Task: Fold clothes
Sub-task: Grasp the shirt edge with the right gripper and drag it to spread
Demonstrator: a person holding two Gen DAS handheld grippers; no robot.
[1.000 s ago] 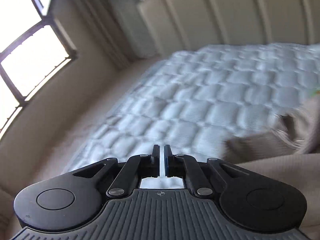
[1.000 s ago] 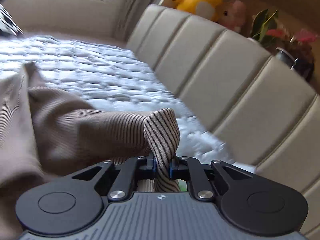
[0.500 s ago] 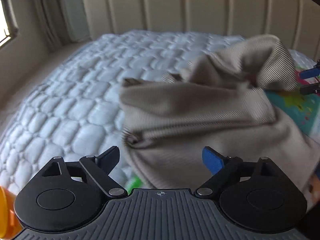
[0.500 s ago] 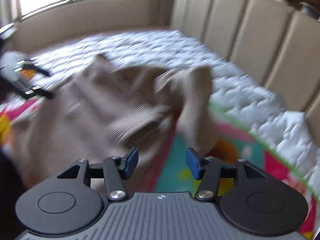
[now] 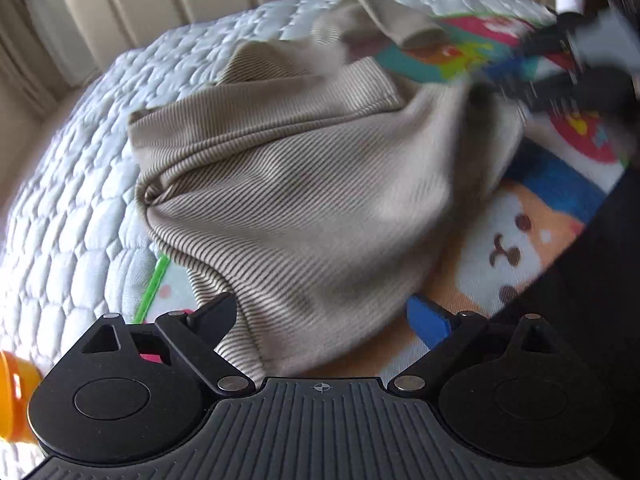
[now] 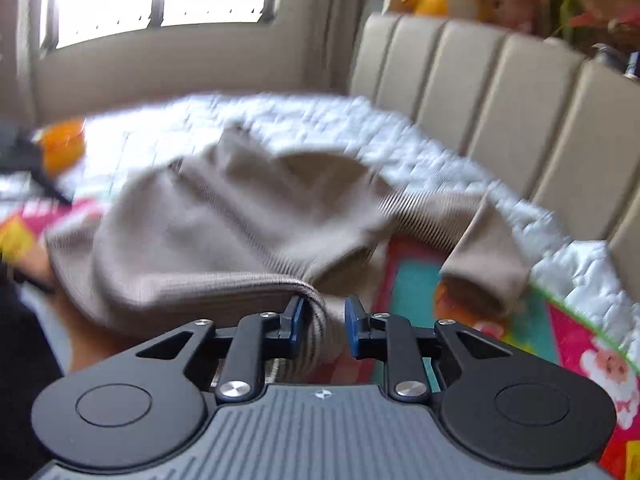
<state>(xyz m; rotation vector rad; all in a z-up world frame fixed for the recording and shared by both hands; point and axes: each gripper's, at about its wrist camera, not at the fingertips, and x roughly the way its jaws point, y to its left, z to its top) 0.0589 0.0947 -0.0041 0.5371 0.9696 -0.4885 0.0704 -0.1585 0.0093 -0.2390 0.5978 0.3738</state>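
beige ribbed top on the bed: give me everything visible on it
The beige top is a fine-ribbed knit, crumpled in a loose heap, not yet folded. It lies partly on the white quilted mattress, partly on the colourful cartoon mat. One sleeve trails out, cuff open. Its near hem sits between the wide-open left gripper fingers, ungripped. A bunched edge lies between the right gripper fingers, which have just been closing; it touches only one pad.

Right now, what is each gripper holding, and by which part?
Left gripper: nothing; jaws have just been opening, wide over the beige sweater. Right gripper: jaws have just been closing around its hem; a firm pinch cannot be told.
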